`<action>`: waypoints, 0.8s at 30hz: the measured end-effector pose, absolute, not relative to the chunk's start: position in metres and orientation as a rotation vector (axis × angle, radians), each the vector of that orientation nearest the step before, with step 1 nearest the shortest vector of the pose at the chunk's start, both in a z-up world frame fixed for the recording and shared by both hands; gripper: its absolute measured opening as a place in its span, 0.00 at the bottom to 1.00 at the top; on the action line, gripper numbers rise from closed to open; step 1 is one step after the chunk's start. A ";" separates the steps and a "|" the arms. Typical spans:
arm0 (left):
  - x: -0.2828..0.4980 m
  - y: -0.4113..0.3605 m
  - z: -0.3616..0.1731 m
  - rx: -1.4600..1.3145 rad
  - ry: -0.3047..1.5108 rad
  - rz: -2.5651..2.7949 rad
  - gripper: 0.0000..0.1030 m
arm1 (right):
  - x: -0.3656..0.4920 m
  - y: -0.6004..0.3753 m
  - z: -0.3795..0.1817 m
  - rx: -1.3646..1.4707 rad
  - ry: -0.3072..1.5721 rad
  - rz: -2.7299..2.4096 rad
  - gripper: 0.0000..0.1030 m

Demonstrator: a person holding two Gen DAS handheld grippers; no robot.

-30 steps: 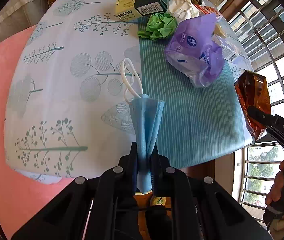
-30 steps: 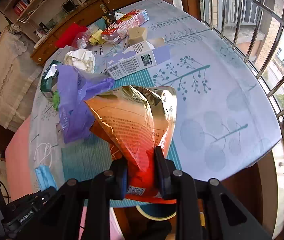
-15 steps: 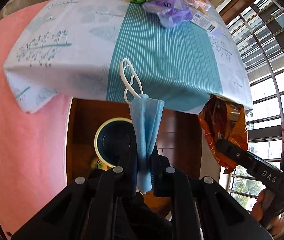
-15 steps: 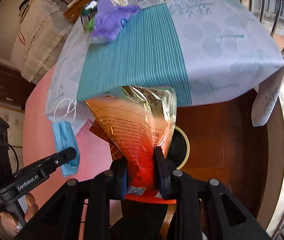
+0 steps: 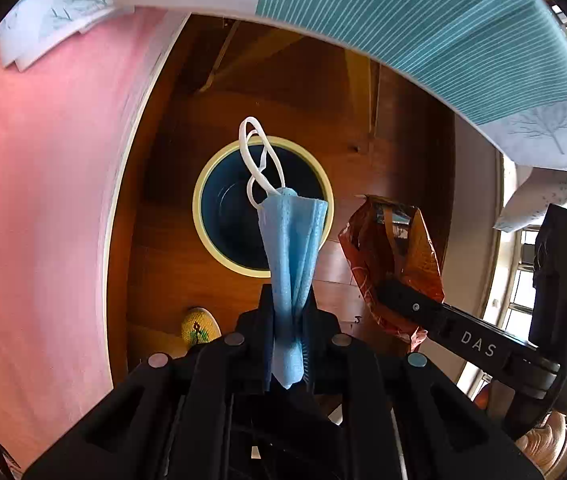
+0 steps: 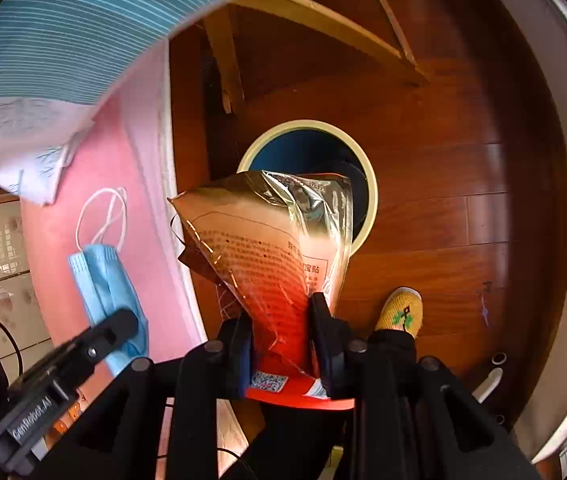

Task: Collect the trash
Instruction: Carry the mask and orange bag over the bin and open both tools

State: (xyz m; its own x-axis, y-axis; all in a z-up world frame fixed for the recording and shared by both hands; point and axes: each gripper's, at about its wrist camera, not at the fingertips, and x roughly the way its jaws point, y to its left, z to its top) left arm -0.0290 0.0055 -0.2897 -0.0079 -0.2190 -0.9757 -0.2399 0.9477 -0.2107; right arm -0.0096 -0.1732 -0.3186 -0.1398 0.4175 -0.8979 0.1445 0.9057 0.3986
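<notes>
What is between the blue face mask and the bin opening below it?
Nothing: in the left wrist view the blue face mask hangs over the bin, only air between.

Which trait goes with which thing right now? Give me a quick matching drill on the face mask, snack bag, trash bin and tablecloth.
Column 1:
1. face mask
2. snack bag
3. trash bin
4. tablecloth

Column 2:
A. teal striped, overhanging at the top
B. pale rim, dark inside, standing on the wooden floor
C. light blue, white ear loops, clamped in the left hand-held gripper
D. shiny orange-red foil, between the fingers of the right hand-held gripper

Pairs: 1-C, 2-D, 3-B, 4-A
</notes>
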 end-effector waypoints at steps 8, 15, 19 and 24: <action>-0.009 0.005 -0.388 -0.308 1.597 -0.020 0.11 | 0.009 -0.157 -0.419 0.511 1.704 0.225 0.33; 0.016 0.013 -0.460 -0.282 1.592 -0.040 0.33 | 0.021 -0.154 -0.493 0.597 1.667 0.185 0.48; 0.021 0.013 -0.483 -0.242 1.597 -0.059 0.62 | 0.022 -0.155 -0.519 0.617 1.669 0.154 0.66; 0.021 0.009 -0.492 -0.191 1.606 -0.062 0.66 | 0.017 -0.153 -0.526 0.588 1.675 0.140 0.66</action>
